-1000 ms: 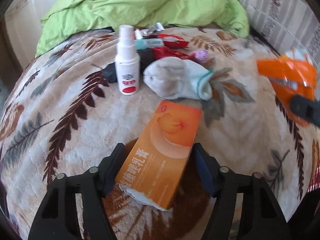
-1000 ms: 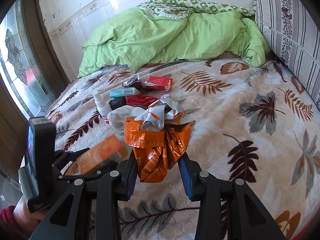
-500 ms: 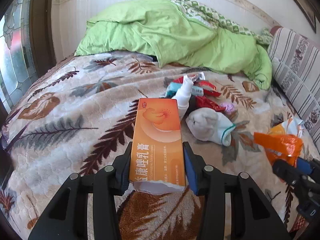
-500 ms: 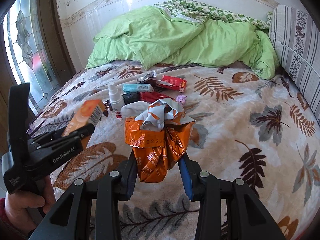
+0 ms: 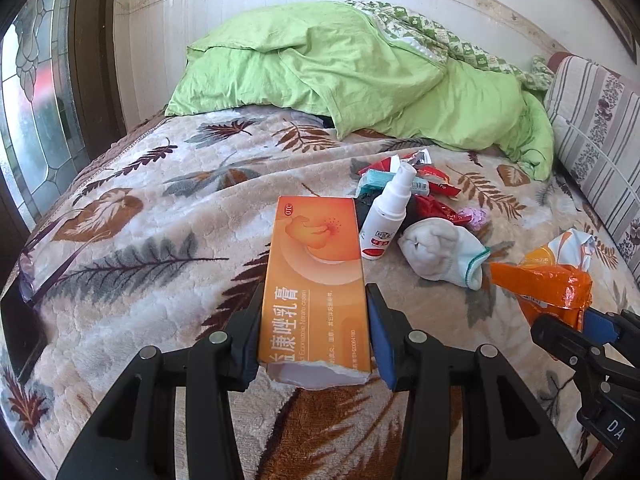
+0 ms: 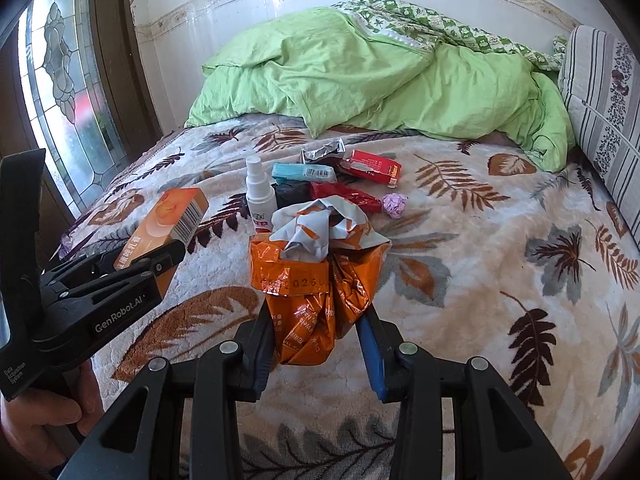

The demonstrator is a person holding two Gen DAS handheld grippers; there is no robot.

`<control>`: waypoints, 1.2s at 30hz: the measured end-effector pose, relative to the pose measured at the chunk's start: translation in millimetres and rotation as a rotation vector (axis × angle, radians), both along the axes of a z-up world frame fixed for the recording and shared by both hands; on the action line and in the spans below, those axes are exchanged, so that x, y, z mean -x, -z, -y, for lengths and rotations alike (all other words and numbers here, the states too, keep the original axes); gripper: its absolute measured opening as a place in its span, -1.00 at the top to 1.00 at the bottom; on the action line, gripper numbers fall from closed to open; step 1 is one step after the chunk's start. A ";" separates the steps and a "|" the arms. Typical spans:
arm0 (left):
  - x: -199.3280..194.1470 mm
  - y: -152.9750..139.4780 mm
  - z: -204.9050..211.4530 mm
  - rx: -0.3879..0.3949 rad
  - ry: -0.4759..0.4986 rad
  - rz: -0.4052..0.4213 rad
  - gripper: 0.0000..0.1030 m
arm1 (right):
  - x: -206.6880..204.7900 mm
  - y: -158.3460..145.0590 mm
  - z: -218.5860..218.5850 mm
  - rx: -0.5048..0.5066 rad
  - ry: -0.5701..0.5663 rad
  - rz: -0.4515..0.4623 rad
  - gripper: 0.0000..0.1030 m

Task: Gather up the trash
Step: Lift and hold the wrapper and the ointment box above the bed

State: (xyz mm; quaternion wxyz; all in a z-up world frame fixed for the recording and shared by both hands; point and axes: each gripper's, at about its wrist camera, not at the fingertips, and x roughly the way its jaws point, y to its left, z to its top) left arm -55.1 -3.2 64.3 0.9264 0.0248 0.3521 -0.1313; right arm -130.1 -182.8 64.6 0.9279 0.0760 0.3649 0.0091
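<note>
My left gripper is shut on an orange medicine carton with a torn near end and holds it above the bed; the carton also shows in the right wrist view. My right gripper is shut on a crumpled orange foil wrapper with white paper stuffed in its top; the wrapper also shows in the left wrist view. More trash lies mid-bed: a red packet, a teal packet, a dark red wrapper, a silver wrapper and a purple paper ball.
A white spray bottle stands beside a white sock. A green duvet is heaped at the head of the bed. A striped pillow lies at the right. A stained-glass door is at the left.
My left gripper has closed on the orange carton, lifted it off the blanket and moved back to the left. My right gripper still holds the orange wrapper and has drawn back a little.
</note>
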 end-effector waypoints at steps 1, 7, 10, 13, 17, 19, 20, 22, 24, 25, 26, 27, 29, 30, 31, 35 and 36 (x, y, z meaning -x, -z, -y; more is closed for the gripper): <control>-0.5 0.2 -0.1 0.002 0.002 -0.001 0.13 | 0.6 0.3 1.0 0.001 0.003 -0.001 0.20; 2.2 0.1 9.4 -0.007 0.030 0.008 0.13 | 2.4 1.0 6.5 0.008 0.015 -0.005 0.20; 3.2 0.5 14.1 -0.016 0.038 0.011 0.13 | 3.2 0.5 9.3 0.003 0.024 -0.005 0.20; 3.8 1.1 16.6 -0.027 0.044 0.013 0.13 | 4.5 0.1 12.1 -0.002 0.028 -0.004 0.20; 3.6 2.1 17.6 -0.033 0.046 0.012 0.13 | 4.8 -0.1 13.0 -0.006 0.028 -0.004 0.20; 3.7 2.4 17.7 -0.033 0.045 0.011 0.13 | 5.0 -0.2 12.8 -0.004 0.028 -0.004 0.20; 3.8 2.1 17.6 -0.033 0.045 0.012 0.13 | 5.0 -0.2 12.9 -0.004 0.028 -0.004 0.20; 3.3 2.8 17.8 -0.033 0.046 0.009 0.13 | 4.8 -0.2 12.7 -0.005 0.029 -0.004 0.20; 3.4 3.7 17.7 -0.034 0.049 0.006 0.13 | 4.7 -0.3 12.9 -0.005 0.030 -0.004 0.20; 3.6 4.1 18.1 -0.035 0.051 0.006 0.13 | 4.9 -0.6 13.5 -0.006 0.031 -0.005 0.20; 3.7 4.7 17.9 -0.035 0.052 0.006 0.13 | 4.6 -0.4 13.4 -0.005 0.030 -0.005 0.20; 4.1 5.1 18.3 -0.037 0.055 0.007 0.13 | 4.6 -0.2 13.5 -0.005 0.029 -0.005 0.20; 4.4 5.5 18.1 -0.037 0.057 0.005 0.13 | 4.8 -0.4 13.2 -0.003 0.031 -0.007 0.20; 4.4 5.5 17.8 -0.035 0.057 0.005 0.13 | 4.9 0.0 12.5 -0.003 0.032 -0.007 0.20; 4.2 5.2 17.9 -0.036 0.058 0.005 0.13 | 4.6 0.3 12.3 -0.002 0.032 -0.009 0.20; 4.0 5.1 17.8 -0.035 0.058 0.005 0.13 | 4.1 0.9 10.4 0.002 0.033 -0.013 0.20; 4.0 5.2 17.8 -0.035 0.058 0.005 0.13 | 4.1 0.9 10.1 0.003 0.034 -0.013 0.20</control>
